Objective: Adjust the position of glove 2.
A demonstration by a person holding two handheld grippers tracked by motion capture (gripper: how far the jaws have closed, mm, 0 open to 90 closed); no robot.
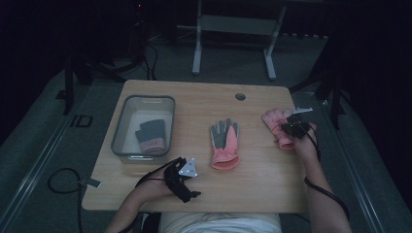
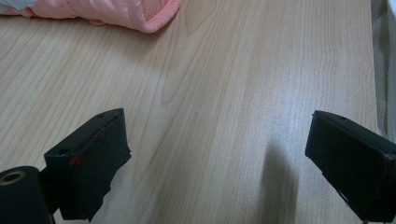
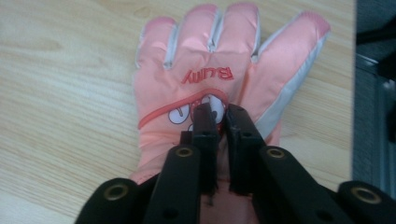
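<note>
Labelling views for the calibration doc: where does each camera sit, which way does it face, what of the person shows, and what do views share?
High view: above the person's side, facing forward and down on the light wooden table; both forearms and the left tongs show.
Left gripper view: on the left tongs, low over bare wood; jaws wide apart.
Right gripper view: on the right tongs, jaws pinched on the pink padded glove with red lettering.
Shared: that glove and the tabletop.

Behind the table, upper part of the high view

A pale metal frame with two legs (image 1: 233,36) stands on grey floor (image 1: 34,145); a black cable (image 1: 60,182) loops at lower left.
</note>
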